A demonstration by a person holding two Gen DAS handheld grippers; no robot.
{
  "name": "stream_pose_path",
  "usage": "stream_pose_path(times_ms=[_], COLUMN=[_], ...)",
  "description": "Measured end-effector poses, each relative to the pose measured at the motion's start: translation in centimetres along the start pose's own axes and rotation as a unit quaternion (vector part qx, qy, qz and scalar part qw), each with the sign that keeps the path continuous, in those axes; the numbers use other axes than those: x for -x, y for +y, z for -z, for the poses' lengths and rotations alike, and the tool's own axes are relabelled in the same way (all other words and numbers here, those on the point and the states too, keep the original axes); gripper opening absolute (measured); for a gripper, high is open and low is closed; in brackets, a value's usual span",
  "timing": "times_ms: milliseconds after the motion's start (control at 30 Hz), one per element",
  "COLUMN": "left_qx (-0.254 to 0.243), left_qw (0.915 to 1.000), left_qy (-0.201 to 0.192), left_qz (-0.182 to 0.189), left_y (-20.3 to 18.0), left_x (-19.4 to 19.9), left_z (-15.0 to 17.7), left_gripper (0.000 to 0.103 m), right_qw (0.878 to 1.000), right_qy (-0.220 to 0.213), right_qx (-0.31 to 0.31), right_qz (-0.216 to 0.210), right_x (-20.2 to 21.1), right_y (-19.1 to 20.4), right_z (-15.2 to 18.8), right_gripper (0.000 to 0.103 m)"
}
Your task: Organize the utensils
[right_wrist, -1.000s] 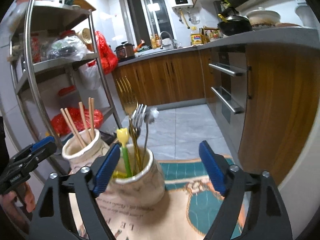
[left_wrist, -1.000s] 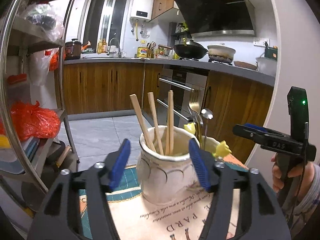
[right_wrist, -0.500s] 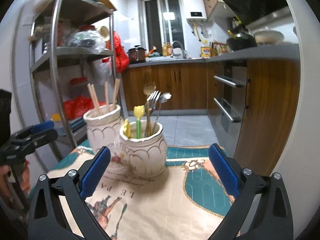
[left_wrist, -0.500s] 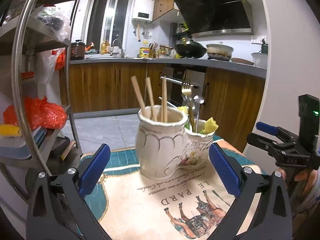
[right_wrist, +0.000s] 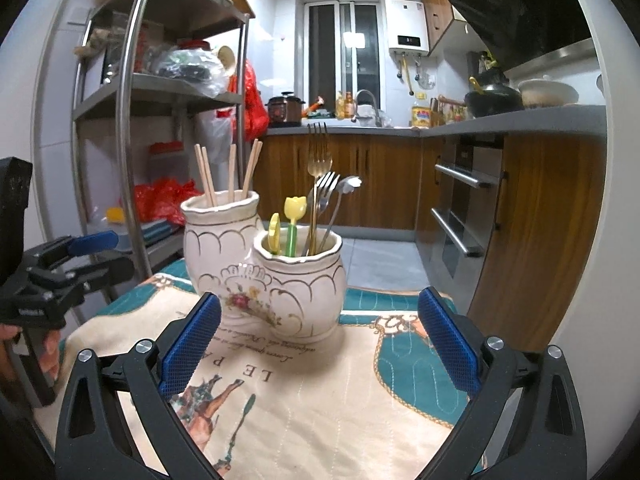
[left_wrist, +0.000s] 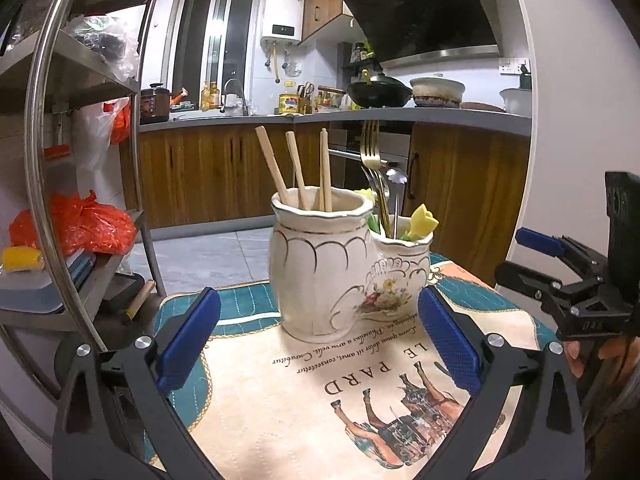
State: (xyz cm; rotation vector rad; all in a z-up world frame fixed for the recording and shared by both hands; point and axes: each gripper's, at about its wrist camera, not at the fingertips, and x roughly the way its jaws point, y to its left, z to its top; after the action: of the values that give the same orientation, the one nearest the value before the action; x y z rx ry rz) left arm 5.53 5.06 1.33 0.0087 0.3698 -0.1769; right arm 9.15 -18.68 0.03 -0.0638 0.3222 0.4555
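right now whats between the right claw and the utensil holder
Nothing but bare printed tablecloth, seen in the right wrist view; the open right claw sits just short of the ceramic utensil holder.

A second earlier the left gripper point(left_wrist: 318, 342) straddled the taller jar point(left_wrist: 320, 264) with its blue pads just beside the jar's sides, and the right gripper point(right_wrist: 318, 342) sat likewise around the shorter jar point(right_wrist: 300, 284). Both then spread their jaws wide and drew back, so each jar stood clear beyond the fingertips. The right gripper also rolled level.
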Motion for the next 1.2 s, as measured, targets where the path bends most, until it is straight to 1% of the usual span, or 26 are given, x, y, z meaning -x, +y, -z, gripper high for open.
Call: stream_pose_path(times_ms=[367,833,1067,1200], left_qx=[0.000,0.002,0.009,0.013], left_qw=[1.0000,1.0000,1.0000,0.9999], left_qy=[-0.008,-0.004,0.001,-0.003], left_qz=[0.005,0.004,-0.002,-0.001], left_y=[0.06,0.17,0.42,0.52], left_x=[0.24,0.15,-0.02,0.10], left_z=[0.09,0.07,0.12,0.12], left_gripper=[0.097,0.097,0.097,0.097], right_qw=[1.000,1.000,1.000,1.000], right_qy=[-0.004,-0.005,-0.007,-0.007], right_qx=[0.001,0.000,0.000,0.000], right_qz=[0.004,0.004,0.005,0.005], right_x=[0.40,0.50,0.57,0.56], right_y=[-0.09,-0.13,-0.18,-0.22], right_z=[0.02,-0.07,-0.11,-0.10], right_gripper=[0.098,0.098,0.098,0.098])
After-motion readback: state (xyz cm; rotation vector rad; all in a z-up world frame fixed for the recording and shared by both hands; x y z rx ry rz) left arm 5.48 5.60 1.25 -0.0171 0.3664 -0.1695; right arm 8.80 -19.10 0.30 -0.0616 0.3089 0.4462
